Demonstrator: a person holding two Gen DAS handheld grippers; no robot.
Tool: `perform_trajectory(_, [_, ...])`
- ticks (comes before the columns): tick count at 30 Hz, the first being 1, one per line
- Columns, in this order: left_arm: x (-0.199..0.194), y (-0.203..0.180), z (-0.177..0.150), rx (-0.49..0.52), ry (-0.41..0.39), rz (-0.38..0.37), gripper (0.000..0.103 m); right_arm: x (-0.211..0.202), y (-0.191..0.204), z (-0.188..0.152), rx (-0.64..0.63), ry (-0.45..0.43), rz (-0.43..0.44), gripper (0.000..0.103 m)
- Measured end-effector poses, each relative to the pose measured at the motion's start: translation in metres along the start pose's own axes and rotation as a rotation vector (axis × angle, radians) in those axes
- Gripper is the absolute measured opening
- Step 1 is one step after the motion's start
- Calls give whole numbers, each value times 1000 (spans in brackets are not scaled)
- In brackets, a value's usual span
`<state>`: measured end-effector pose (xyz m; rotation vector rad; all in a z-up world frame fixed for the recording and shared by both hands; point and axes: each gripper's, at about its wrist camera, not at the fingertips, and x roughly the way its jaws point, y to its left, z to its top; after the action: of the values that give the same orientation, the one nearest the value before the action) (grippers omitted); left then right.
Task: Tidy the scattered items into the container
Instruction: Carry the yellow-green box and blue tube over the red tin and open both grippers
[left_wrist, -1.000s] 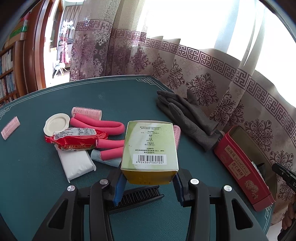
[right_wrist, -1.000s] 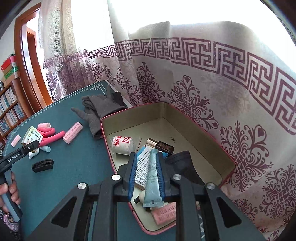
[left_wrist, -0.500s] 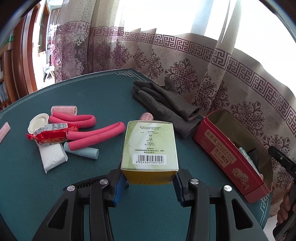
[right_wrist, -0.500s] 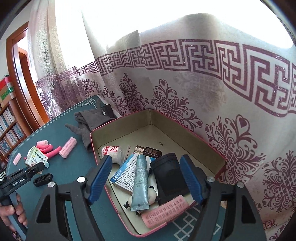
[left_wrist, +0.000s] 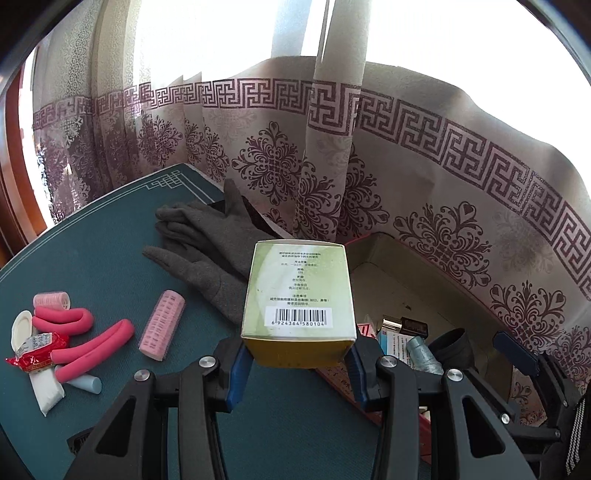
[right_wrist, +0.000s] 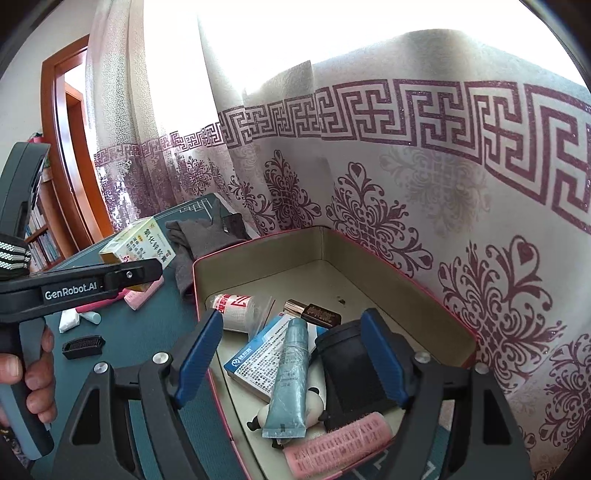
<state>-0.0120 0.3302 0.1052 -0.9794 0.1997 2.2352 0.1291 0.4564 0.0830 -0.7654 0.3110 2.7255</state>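
Left gripper (left_wrist: 297, 363) clamps box (left_wrist: 299, 291); gloves (left_wrist: 207, 254) beside tin (right_wrist: 258, 243)

two pink foam rods (left_wrist: 94, 349), three pink rollers (left_wrist: 161, 335), one green box (left_wrist: 300, 291), one tin (right_wrist: 373, 275), one grey tube (right_wrist: 290, 376).

Dark green table (left_wrist: 110, 236) with a pale border line. Lying on it: grey gloves (left_wrist: 207, 240), pink hair rollers (left_wrist: 161, 324), pink foam rods (left_wrist: 92, 349), red snack packet (left_wrist: 35, 354), black comb (right_wrist: 84, 346), red tin (right_wrist: 258, 251) at the curtain edge.
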Motion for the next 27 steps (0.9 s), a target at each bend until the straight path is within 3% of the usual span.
perform_trajectory(8, [49, -40, 20, 89, 53, 8, 47, 9, -1, -9, 21, 28, 40, 80])
perform_trajectory(11, [60, -42, 18, 89, 72, 24, 60, 8, -1, -9, 5, 18, 28, 80])
perform_trajectory(13, [59, -40, 16, 78, 58, 28, 70, 8, -3, -8, 9, 15, 23, 80])
perform_trajectory(23, [43, -6, 3, 16, 46, 86, 71, 11, 0, -11, 21, 38, 26, 80])
perform_trajectory(25, [39, 3, -4, -2, 49, 104, 84, 10, 5, -11, 14, 34, 31, 80])
perform_trajectory(27, [34, 12, -10, -27, 38, 112, 87, 8, 9, -11, 8, 33, 38, 80])
